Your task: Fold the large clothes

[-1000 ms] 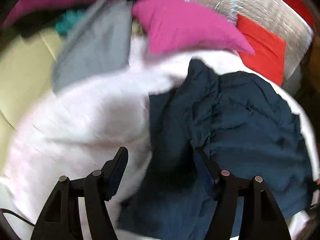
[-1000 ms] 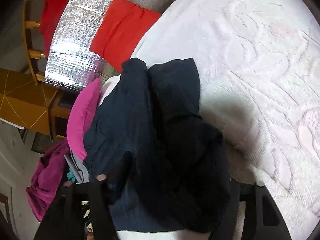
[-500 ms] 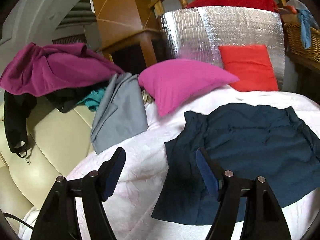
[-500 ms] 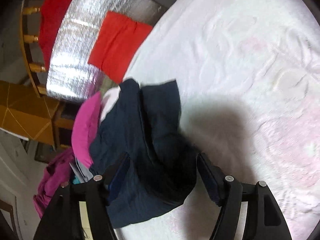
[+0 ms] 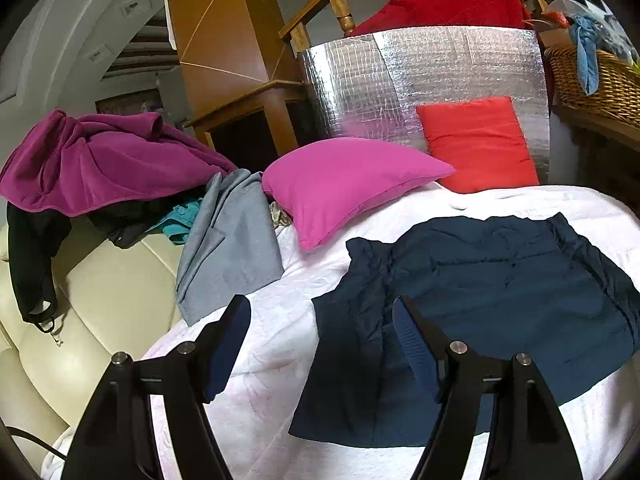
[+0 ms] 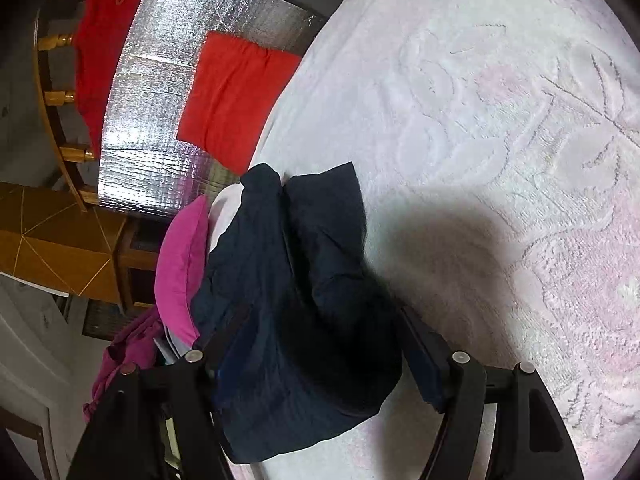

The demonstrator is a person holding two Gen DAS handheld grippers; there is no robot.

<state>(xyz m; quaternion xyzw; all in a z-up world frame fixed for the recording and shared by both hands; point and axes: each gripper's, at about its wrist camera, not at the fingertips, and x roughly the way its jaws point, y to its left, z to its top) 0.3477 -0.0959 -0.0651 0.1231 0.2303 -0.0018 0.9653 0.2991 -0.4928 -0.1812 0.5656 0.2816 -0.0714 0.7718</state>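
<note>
A navy garment (image 5: 480, 300) lies folded and wrinkled on the white bedspread (image 5: 260, 380). My left gripper (image 5: 320, 320) hovers open above the garment's near left edge, with nothing between its fingers. In the right wrist view the same navy garment (image 6: 288, 280) lies bunched on the bedspread (image 6: 500, 120). My right gripper (image 6: 320, 340) is open just over the garment's near end. The cloth shows between the fingers, and the pads do not press on it.
A pink pillow (image 5: 344, 184) and a red cushion (image 5: 476, 144) sit at the bed's far end against a silver foil panel (image 5: 400, 80). Grey (image 5: 232, 248) and magenta (image 5: 100, 160) clothes drape over a cream sofa (image 5: 100, 300) on the left. A wicker basket (image 5: 592, 80) stands far right.
The left gripper has lifted and drawn back from the navy garment, tilting up to a more level view. The garment has dropped flat onto the bed. The right gripper backed off slightly.
</note>
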